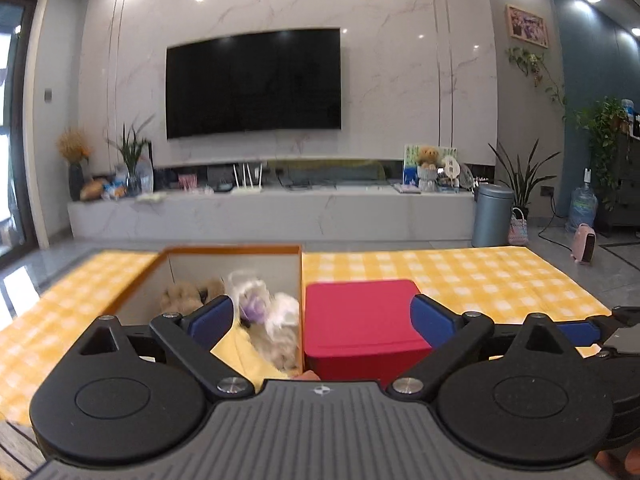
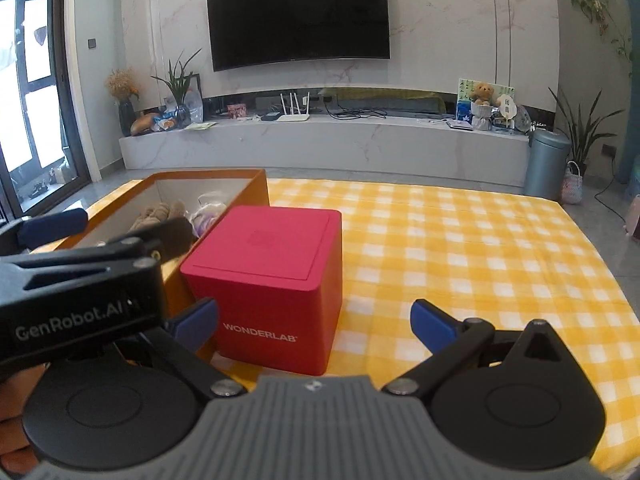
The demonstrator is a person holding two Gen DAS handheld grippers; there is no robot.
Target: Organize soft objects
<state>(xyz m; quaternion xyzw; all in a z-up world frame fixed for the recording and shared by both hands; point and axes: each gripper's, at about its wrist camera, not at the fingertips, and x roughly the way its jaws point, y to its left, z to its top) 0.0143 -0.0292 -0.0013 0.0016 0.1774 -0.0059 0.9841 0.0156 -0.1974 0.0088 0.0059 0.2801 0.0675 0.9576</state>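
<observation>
An orange box [image 1: 236,249] with a white inside stands open on the yellow checked tablecloth [image 1: 480,280]. Inside lie a brown plush toy [image 1: 188,294], a white and purple plush toy [image 1: 260,304] and a yellow cloth [image 1: 244,356]. A closed red box [image 1: 360,320] marked WONDERLAB [image 2: 272,280] touches its right side. My left gripper [image 1: 322,320] hovers open and empty over the seam between the two boxes. My right gripper [image 2: 314,324] is open and empty in front of the red box. The orange box [image 2: 260,188] and left gripper [image 2: 112,228] also show in the right wrist view.
The tablecloth [image 2: 460,260] stretches bare to the right of the red box, as far as the table's far edge. Beyond are a grey floor, a TV bench [image 2: 320,140] with clutter, a wall TV [image 2: 298,12], a grey bin [image 2: 546,162] and potted plants [image 2: 580,128].
</observation>
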